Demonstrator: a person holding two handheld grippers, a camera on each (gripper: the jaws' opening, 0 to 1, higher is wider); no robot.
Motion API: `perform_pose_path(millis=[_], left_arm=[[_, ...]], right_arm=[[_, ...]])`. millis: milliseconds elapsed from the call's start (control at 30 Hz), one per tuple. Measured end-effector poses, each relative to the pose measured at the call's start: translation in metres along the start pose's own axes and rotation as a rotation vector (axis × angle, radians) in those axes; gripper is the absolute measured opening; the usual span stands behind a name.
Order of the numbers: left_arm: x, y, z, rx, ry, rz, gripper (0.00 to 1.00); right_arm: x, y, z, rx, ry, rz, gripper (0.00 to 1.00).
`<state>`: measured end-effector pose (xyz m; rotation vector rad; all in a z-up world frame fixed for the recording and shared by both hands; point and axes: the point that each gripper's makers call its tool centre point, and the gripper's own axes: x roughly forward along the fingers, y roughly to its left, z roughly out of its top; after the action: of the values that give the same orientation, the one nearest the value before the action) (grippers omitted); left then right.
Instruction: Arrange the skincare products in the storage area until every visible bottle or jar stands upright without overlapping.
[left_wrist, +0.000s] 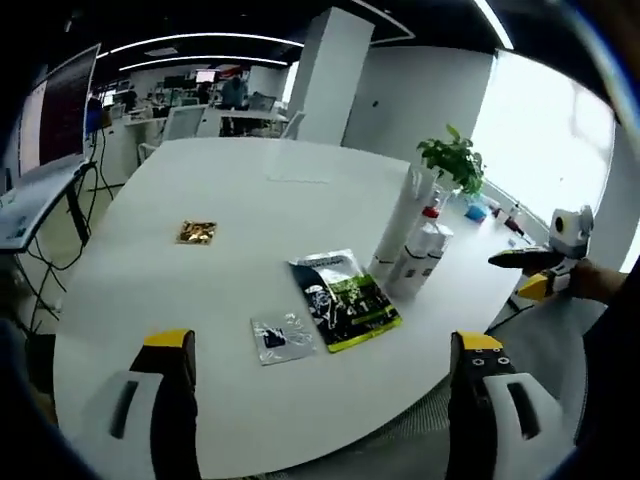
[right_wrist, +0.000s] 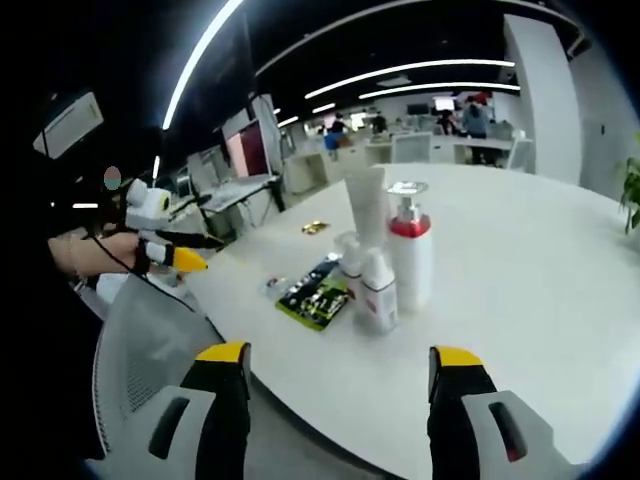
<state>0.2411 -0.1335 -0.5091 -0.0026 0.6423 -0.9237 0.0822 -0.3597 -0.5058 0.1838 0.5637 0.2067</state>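
- Here, in the left gripper view, the left hand-held gripper (left_wrist: 322, 385) hangs over the near edge of the bench (left_wrist: 200, 170) with its jaws spread wide and nothing between them; I judge it is being held back to survey before any reach.
- Just ahead of those jaws, between them and slightly beyond, lie a small clear sachet (left_wrist: 281, 338) and a dark green pouch (left_wrist: 345, 298), both flat on the bench and just touching at a corner or nearly so; I cannot tell which.
- Further ahead and to that gripper's right, the skincare bottles (left_wrist: 413, 248) stand bunched close together, apparently so they form one compact group: a tall white tube (left_wrist: 397, 222) and a pump bottle with a red collar (left_wrist: 426, 240) are upright, tightly side by side.
- Well beyond, to the front-left, a small gold packet (left_wrist: 197, 232) lies alone.
- In the right gripper view, the right hand-held gripper (right_wrist: 338, 385) is likewise wide open and empty, held off the bench edge above a grey mesh chair back (right_wrist: 150, 340).
- Ahead of its jaws the same cluster shows upright: two small white bottles (right_wrist: 372, 285) in front, the tube and pump bottle behind; whether they touch I cannot tell.
- Judging from this, the bottles already stand; spacing them apart seems the remaining step.
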Motion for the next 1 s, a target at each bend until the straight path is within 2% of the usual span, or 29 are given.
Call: perform_pose_path(millis=[33,200,533,833,967,1000], left_arm=[[-0.001,0.003,-0.003,-0.003,0.018,0.014,0.99],[-0.001,0.001,-0.003,-0.009,0.017,0.000,0.99],[-0.001,-0.002,-0.007,-0.003,0.060,-0.004,0.98],[0.008,0.016,-0.017,-0.057,0.104,0.034,0.97],[0.013,0.022,-0.017,-0.070,0.122,0.069,0.97],[0.015,0.023,-0.019,-0.071,0.143,0.074,0.97]], right_arm=[[0.000,0.000,-0.001,-0.001,0.002,0.000,0.75],[0.000,0.001,-0.001,-0.006,0.006,-0.005,0.75],[-0.001,-0.002,0.000,-0.005,-0.005,-0.022,0.75],[-0.002,-0.006,0.001,0.008,-0.014,-0.039,0.75],[-0.002,-0.007,0.000,0.015,-0.011,-0.041,0.75],[-0.002,-0.007,0.000,0.017,-0.010,-0.042,0.75]])
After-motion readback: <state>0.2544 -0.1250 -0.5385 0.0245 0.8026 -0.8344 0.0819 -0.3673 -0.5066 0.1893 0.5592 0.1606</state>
